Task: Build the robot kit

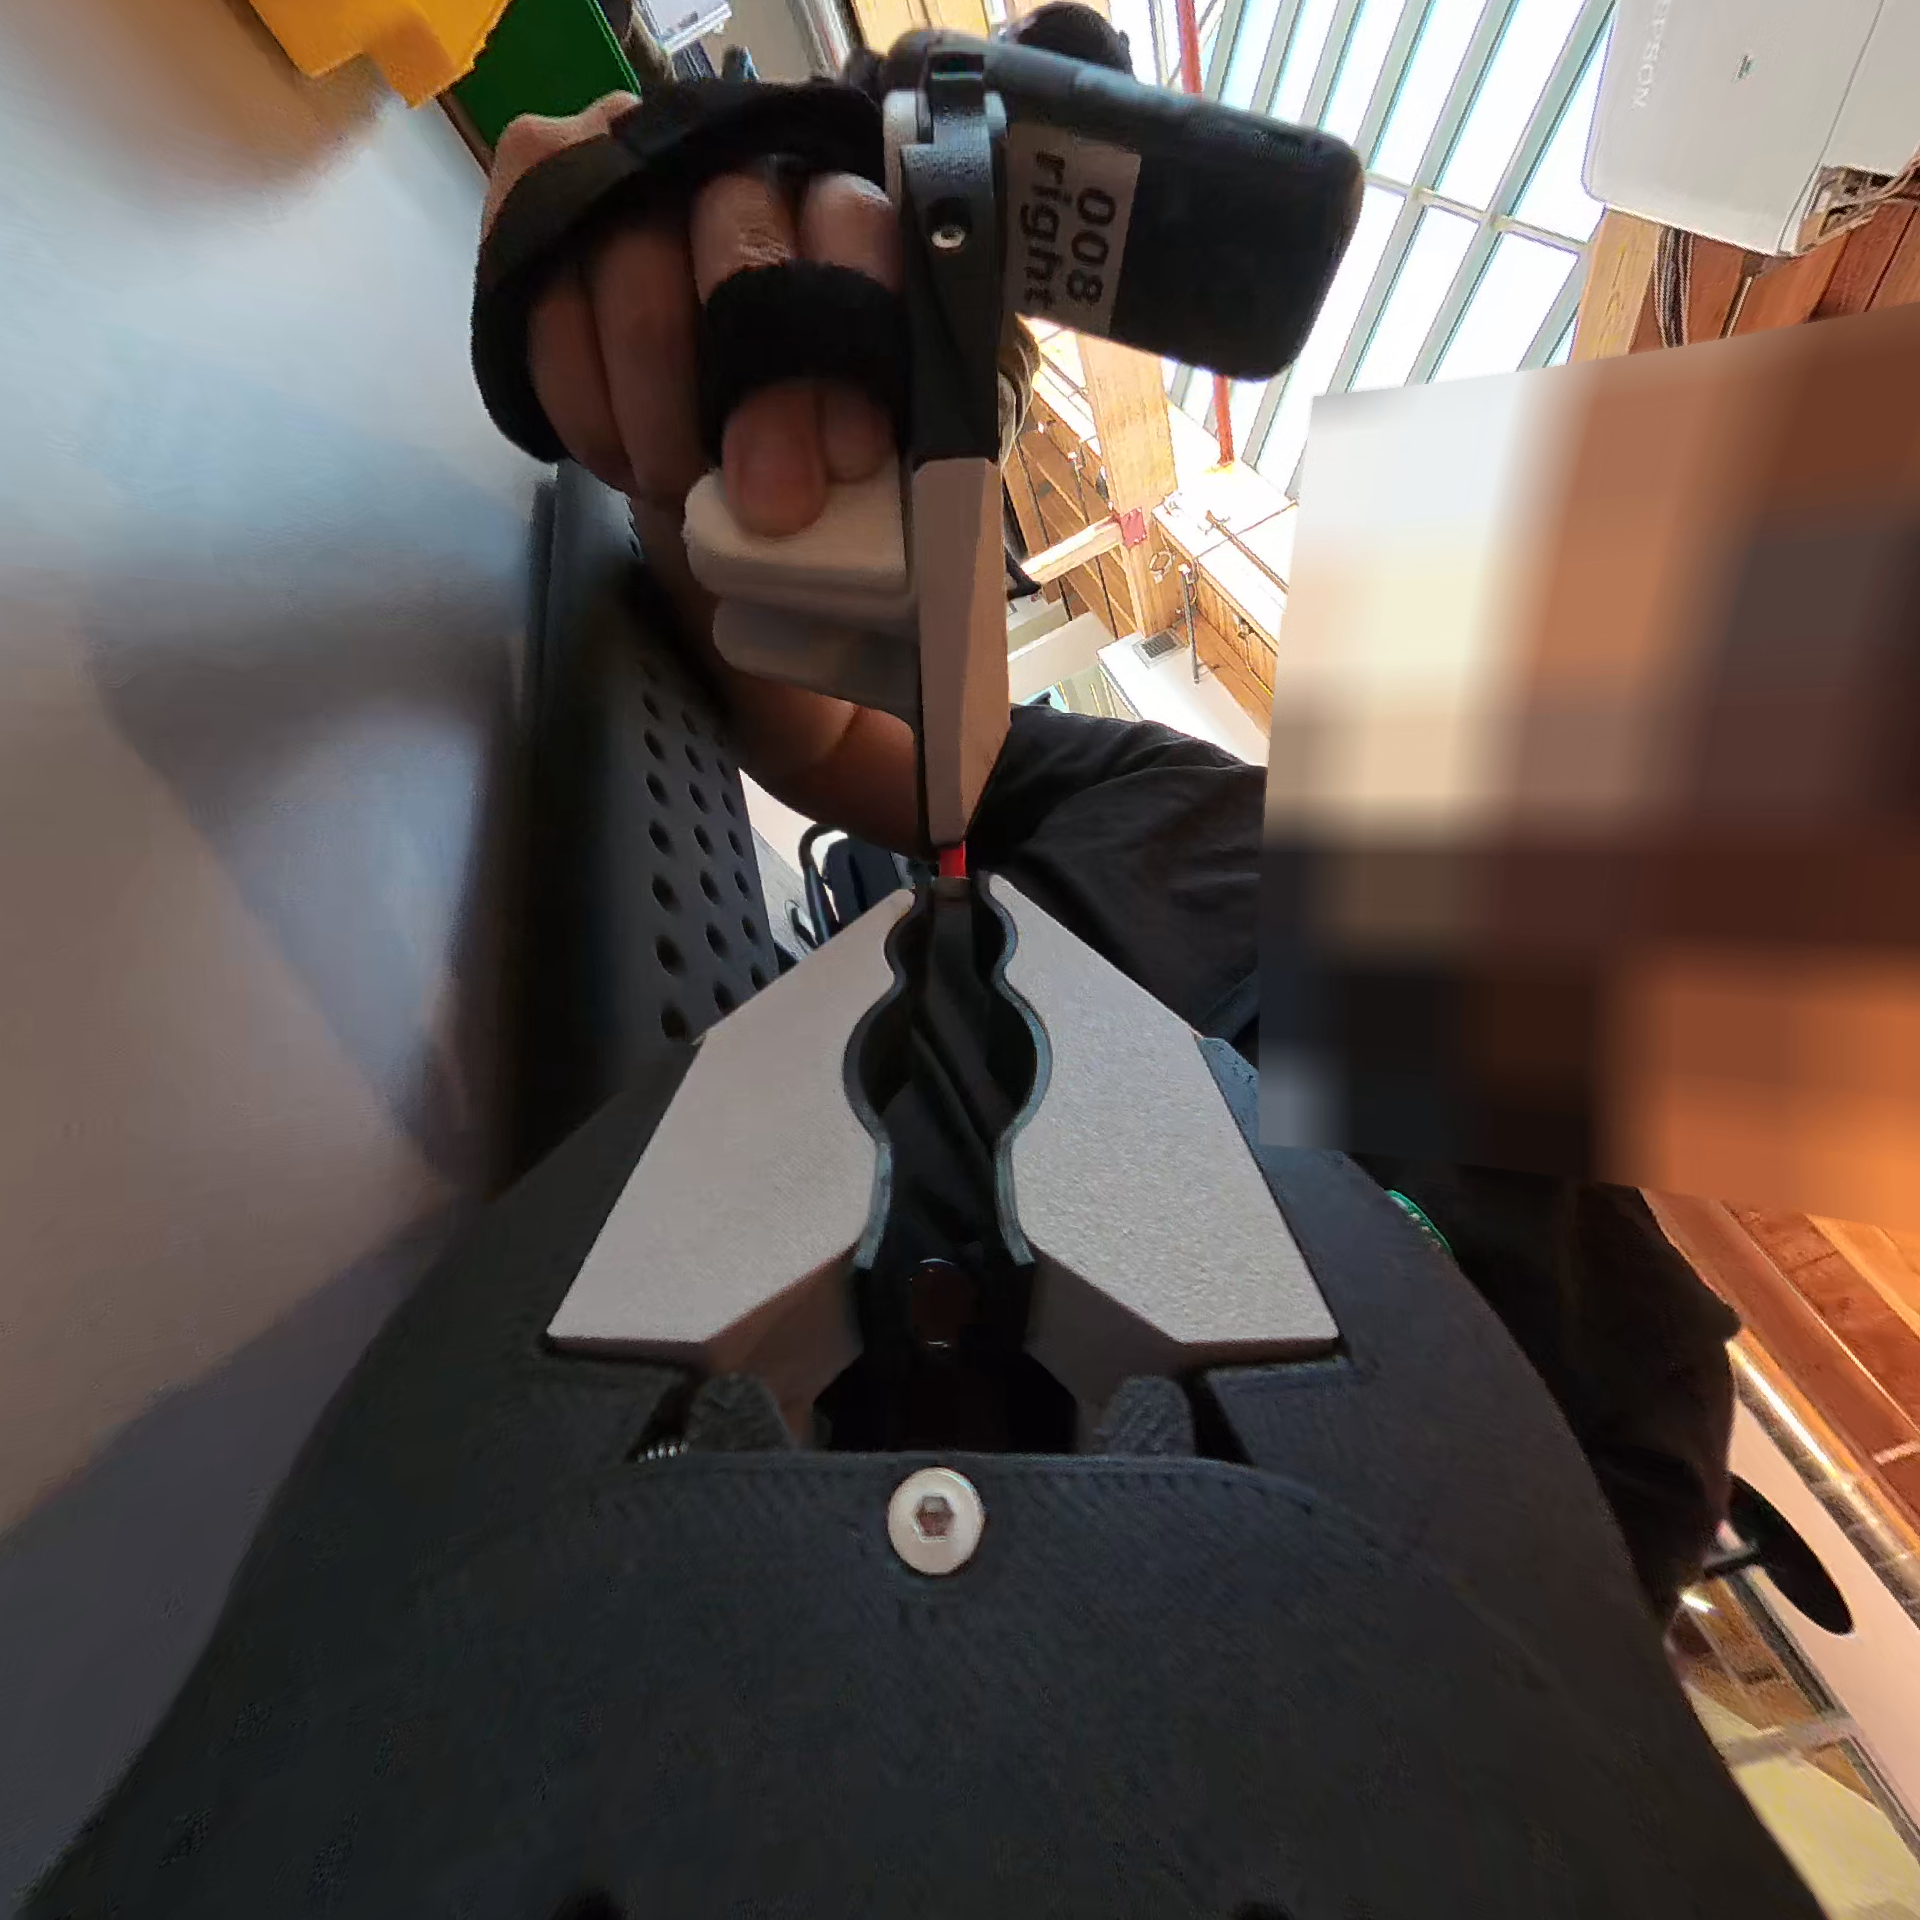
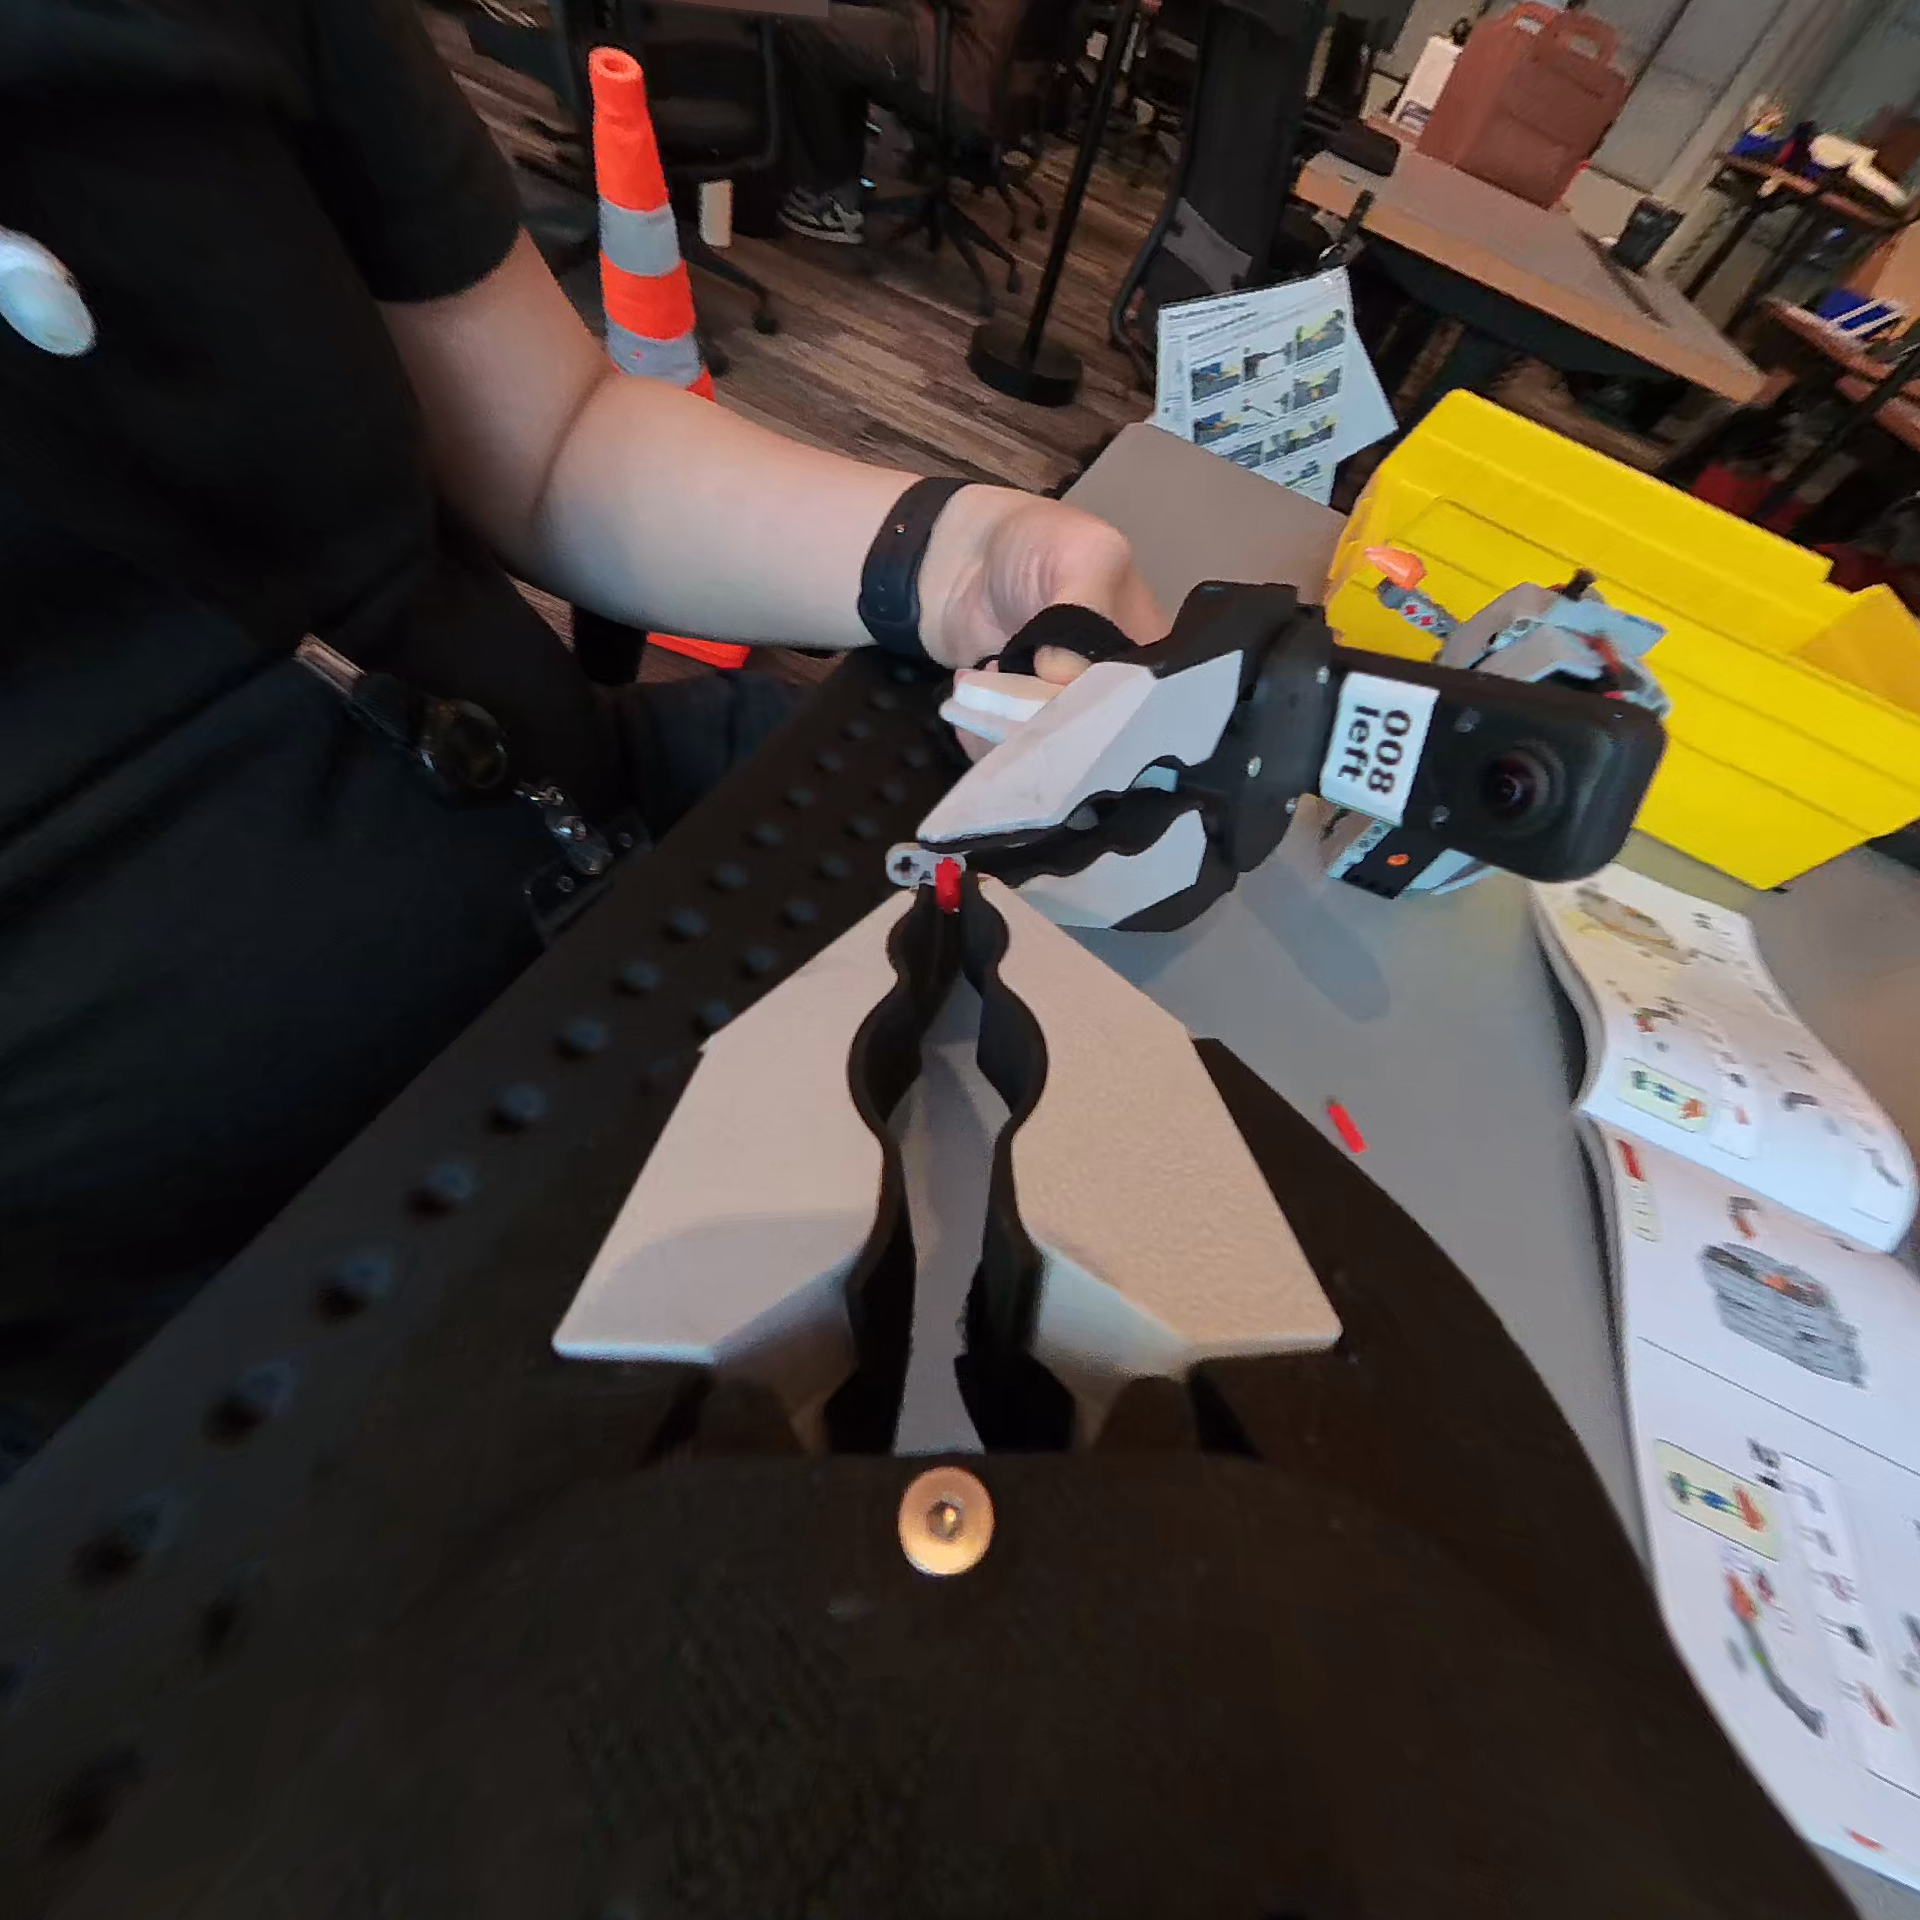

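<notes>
Grey tabletop point(image 2: 1382, 1039) fills the right wrist view, in a workshop with wood flooring, an orange traffic cone point(image 2: 642, 239) and office chairs behind. On the table lie open instruction booklets point(image 2: 1756, 1195), a loose red pin point(image 2: 1345, 1125), a partly built grey brick model point(image 2: 1548, 665) and, beyond it, a yellow bin point(image 2: 1662, 665). A black perforated panel point(image 2: 582, 1039) runs along the table's near edge beside a person in dark clothing.

Both grippers meet tip to tip above the table. The right gripper point(image 2: 948, 896) is clenched on a small red pin point(image 2: 947, 885), which stands out just past its fingertips. The left gripper point(image 2: 940, 854), held in a hand point(image 2: 1023, 592) with a dark wristband, comes in from the right of that view and pinches a small grey beam piece point(image 2: 914, 864) at its tips; the red pin touches that grey piece from below.

From the left wrist view, the left gripper point(image 1: 948, 885) has its jaws drawn together at the tips, with the grey piece point(image 1: 948, 886) sitting right there and the red pin point(image 1: 952, 860) directly beyond it. The right gripper point(image 1: 952, 836) hangs down onto it, held by a hand point(image 1: 727, 343) in black straps. Windows and wooden beams show behind; the left side is heavily blurred.
</notes>
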